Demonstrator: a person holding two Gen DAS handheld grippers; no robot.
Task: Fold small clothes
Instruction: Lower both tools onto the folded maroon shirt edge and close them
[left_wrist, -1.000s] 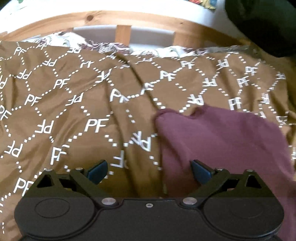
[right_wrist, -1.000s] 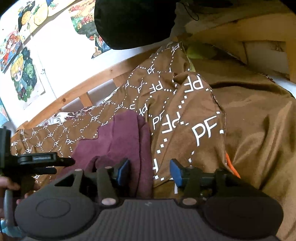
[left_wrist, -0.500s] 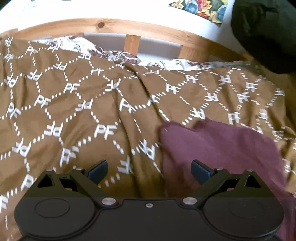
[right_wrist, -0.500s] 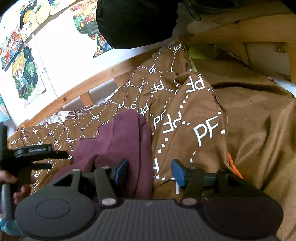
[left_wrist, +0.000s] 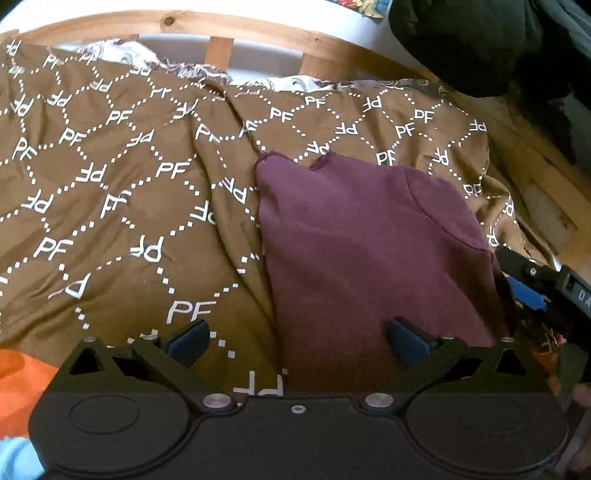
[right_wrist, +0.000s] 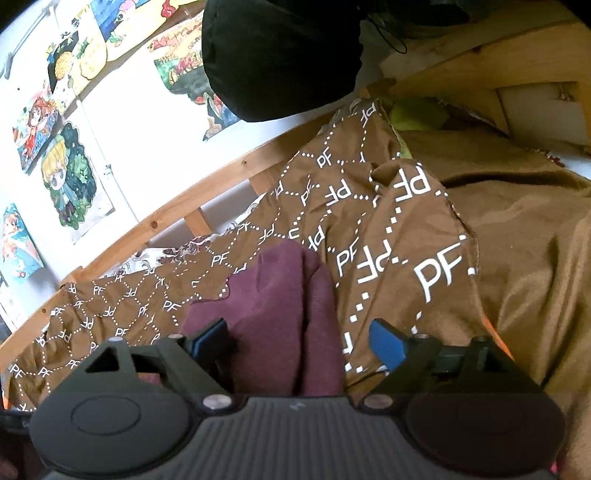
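From my right gripper (right_wrist: 297, 341) I see its blue-padded jaws, which have just been opening, standing wide, a folded maroon cloth garment (right_wrist: 280, 314) between them but not pinched. It lies on a brown bedspread printed with white PF letters (right_wrist: 406, 236), below a wooden bed rail (right_wrist: 177, 206).

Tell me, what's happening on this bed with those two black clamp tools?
A person is folding a small maroon cloth garment that lies on a brown bedspread printed with white PF letters. The left gripper hangs open over the garment's near left edge, holding nothing. The right gripper has just been opening: a raised fold of the garment sits between its jaws, but the blue pads no longer press on it. So the garment looks just released.
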